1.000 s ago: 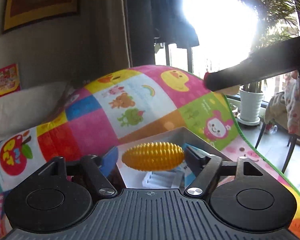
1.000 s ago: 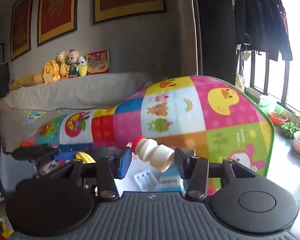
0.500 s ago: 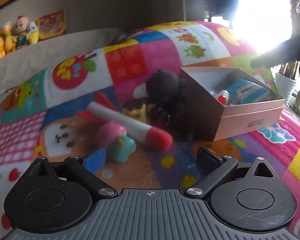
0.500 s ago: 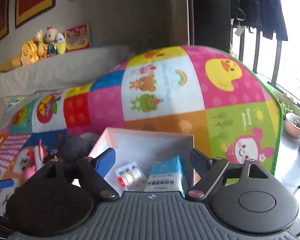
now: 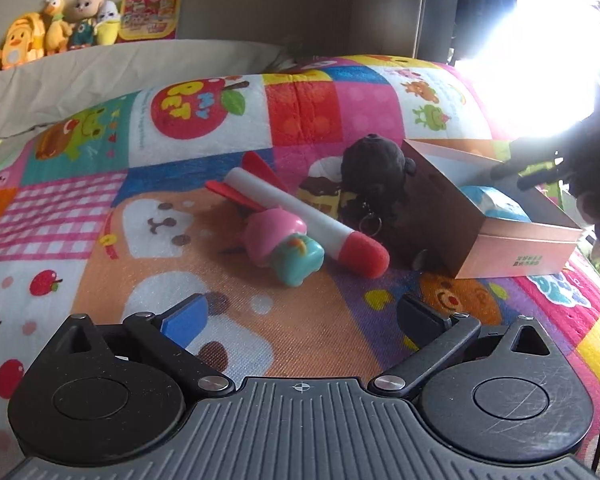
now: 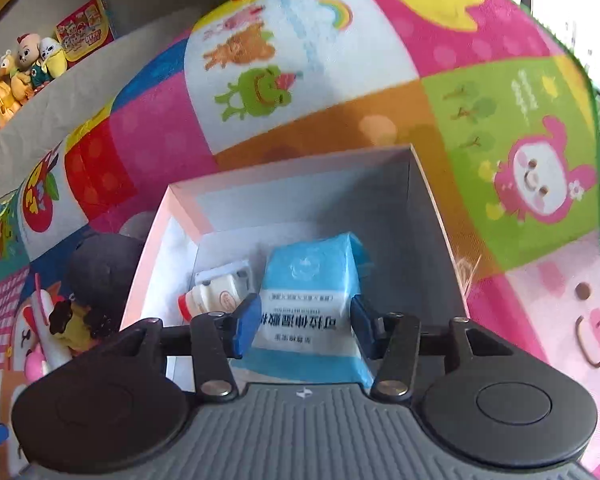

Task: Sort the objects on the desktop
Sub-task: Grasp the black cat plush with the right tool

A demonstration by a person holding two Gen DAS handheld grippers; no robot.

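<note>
- The left gripper (image 5: 300,312) is spread wide, its jaws having just been opening, and nothing lies between them. It hovers low over the play mat (image 5: 100,240), on the open side away from the pink box (image 5: 520,252).
- The right gripper (image 6: 304,320) points down into the box. Its jaws have just been closing, and the blue carton (image 6: 308,276) stands between them. Whether the pads actually press on it I cannot tell.
- Probable step for the left: fetch the next loose toy. The pink-and-teal toy (image 5: 286,248) lies nearest, out from the box's dark wall, and touches the foam rocket (image 5: 300,212). I would come at it from the side away from the rocket and close across its narrow part so that the rocket isn't dragged along.
- A black plush (image 5: 374,168) leans on the box wall, and a cake toy (image 5: 320,192) lies just beside it.
- Inside the box, a small red-capped bottle (image 6: 216,294) lies beside the carton. The far half of the box floor is bare, so drops belong there.
- Box walls are upright and thin. Lift well clear of the rim before crossing it, and keep the two grippers apart over it.
</note>
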